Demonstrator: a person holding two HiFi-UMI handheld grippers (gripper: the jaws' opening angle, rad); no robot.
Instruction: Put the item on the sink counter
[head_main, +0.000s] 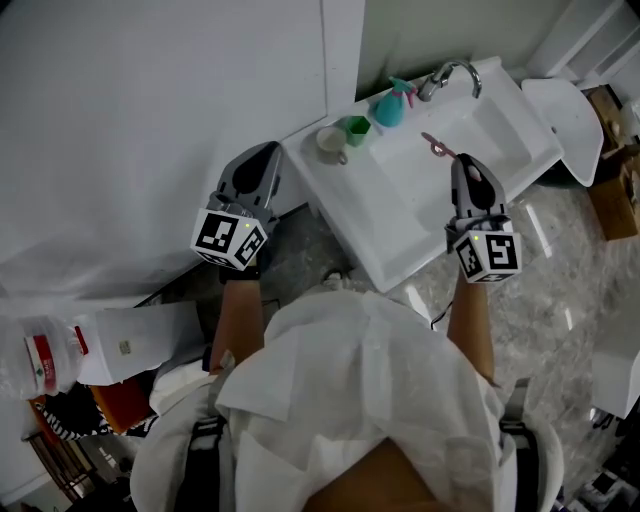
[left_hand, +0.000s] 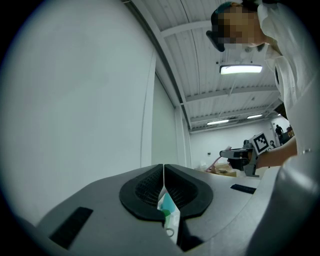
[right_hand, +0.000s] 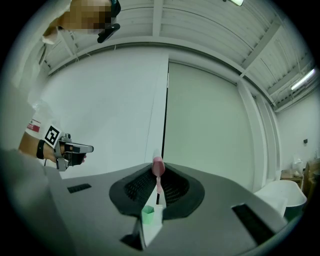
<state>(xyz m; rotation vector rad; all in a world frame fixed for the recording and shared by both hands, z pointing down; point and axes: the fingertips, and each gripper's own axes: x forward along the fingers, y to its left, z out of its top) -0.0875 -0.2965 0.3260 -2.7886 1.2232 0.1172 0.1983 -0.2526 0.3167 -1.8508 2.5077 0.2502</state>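
Toothbrush (right_hand: 158, 167), a pink one by the look of it, is pinched in the right gripper (head_main: 463, 162). The jaws are shut tight on its thin handle. Its fat end pokes out past the tips.

In the head view the brush hangs over the bowl of the white sink (head_main: 352, 160), in the upper middle of the frame. Its long side points from the gripper up and to the left. The flat shelf at the back of the sink lies that same way, just past the brush tip.

The left gripper (head_main: 266, 152) is off the sink's left edge, by the wall. Its jaws are pressed together with nothing in them. So the right one is much nearer, and I think it does the job.

I count one brush, one teal bottle (head_main: 390, 105), one green cup (head_main: 357, 129), one white cup (head_main: 331, 141) and one tap (head_main: 450, 75).
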